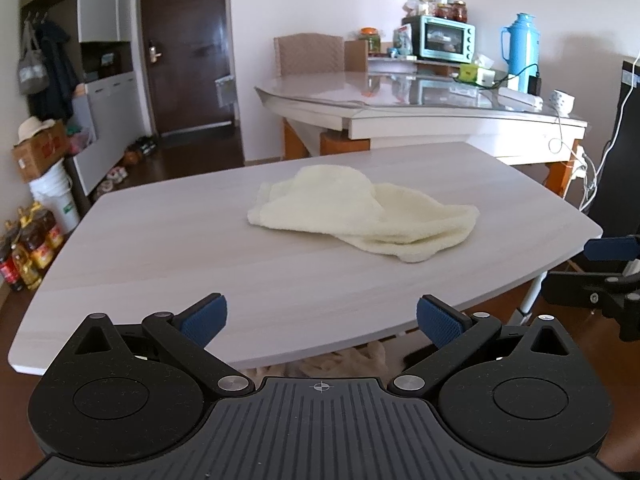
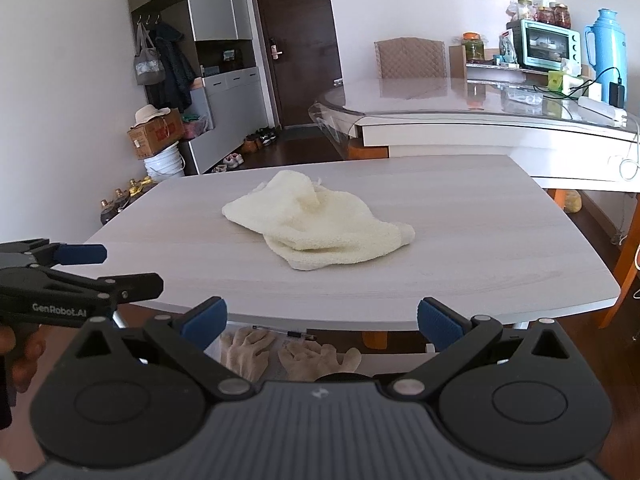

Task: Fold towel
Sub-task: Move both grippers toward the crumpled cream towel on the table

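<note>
Left gripper point(image 1: 322, 316): jaws fully spread, nothing between the blue pads point(image 1: 204, 320). It sits over the near edge of the table point(image 1: 160, 248), angled down toward the top, well short of the towel point(image 1: 362, 216).

Right gripper point(image 2: 322, 316): jaws likewise released and empty, positioned at the near table edge. In its view the left gripper appears at the left margin, level with the table edge, with part of a hand point(image 2: 20, 356) behind it.

Below the table edge, in the right wrist view, a pair of pale gloves point(image 2: 288, 356) and a pen point(image 2: 284, 332) lie on a lower surface.

Towel: cream, crumpled in a loose heap, lying near the centre of the table. Neither gripper touches it. One rounded fold stands up at the far side; flatter layers extend toward the near right.

Behind the table stands a second, glass-topped table point(image 1: 400, 96) with a chair point(image 1: 310, 54) at its far side. On it, against the wall: a teal oven point(image 1: 444, 38) with jars on top, and a blue flask point(image 1: 520, 52). A dark door point(image 1: 186, 44) and grey cabinets point(image 1: 102, 12) occupy the far left.
</note>
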The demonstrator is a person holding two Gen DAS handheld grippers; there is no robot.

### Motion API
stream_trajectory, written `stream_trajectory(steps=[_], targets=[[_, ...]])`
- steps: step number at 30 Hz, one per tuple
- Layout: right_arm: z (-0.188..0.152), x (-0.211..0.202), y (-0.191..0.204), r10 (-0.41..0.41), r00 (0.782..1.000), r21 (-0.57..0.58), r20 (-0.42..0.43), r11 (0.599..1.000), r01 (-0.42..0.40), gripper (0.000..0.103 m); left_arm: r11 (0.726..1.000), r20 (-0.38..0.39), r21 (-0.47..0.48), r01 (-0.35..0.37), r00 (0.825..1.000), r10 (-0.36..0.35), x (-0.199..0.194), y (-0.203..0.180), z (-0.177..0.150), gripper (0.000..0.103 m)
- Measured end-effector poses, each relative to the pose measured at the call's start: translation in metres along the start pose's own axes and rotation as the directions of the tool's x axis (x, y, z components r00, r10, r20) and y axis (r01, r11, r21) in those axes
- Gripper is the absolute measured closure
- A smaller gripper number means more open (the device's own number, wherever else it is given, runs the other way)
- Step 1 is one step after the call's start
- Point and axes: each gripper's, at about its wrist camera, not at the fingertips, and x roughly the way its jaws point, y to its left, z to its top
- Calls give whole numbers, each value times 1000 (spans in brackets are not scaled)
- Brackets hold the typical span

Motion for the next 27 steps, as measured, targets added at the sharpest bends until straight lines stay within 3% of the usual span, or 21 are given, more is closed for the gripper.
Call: stream_trajectory(steps=[27], targets=[[1,21,-21,-11,999,38,-33,999,13,0,1000,-44,-11,-4,999,4,23,3,7,0]])
